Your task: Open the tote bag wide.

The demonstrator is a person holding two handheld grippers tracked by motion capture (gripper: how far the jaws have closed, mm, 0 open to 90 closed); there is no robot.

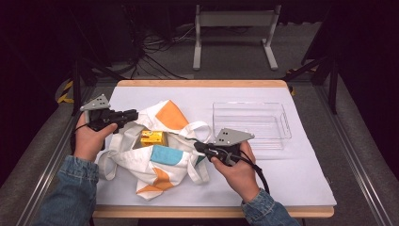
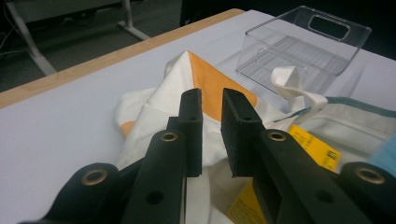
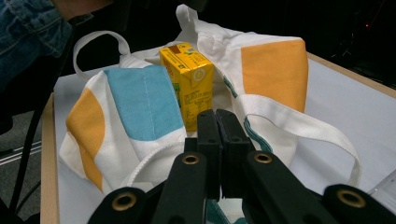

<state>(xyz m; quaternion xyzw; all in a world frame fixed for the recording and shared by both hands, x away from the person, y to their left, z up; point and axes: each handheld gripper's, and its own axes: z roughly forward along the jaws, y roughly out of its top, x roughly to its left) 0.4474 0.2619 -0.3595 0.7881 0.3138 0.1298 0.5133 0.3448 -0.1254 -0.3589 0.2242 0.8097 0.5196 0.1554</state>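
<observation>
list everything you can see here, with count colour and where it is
tote bag: 1, white with orange and blue patches, crumpled on the left half of the table, mouth open
carton: 1, yellow, standing inside the bag's mouth
bin: 1, clear plastic with a handle cutout, empty, right of the bag
table: 1, white cover with a wooden edge
white metal stand: 1, on the floor beyond the table
cables: several, dark, on the floor behind the table
left claw: 1, black, at the bag's upper left rim, jaws slightly apart around a fold of its cloth
right claw: 1, black, at the bag's right rim, jaws shut on cloth
hands: 2, one on each claw, denim sleeves
</observation>
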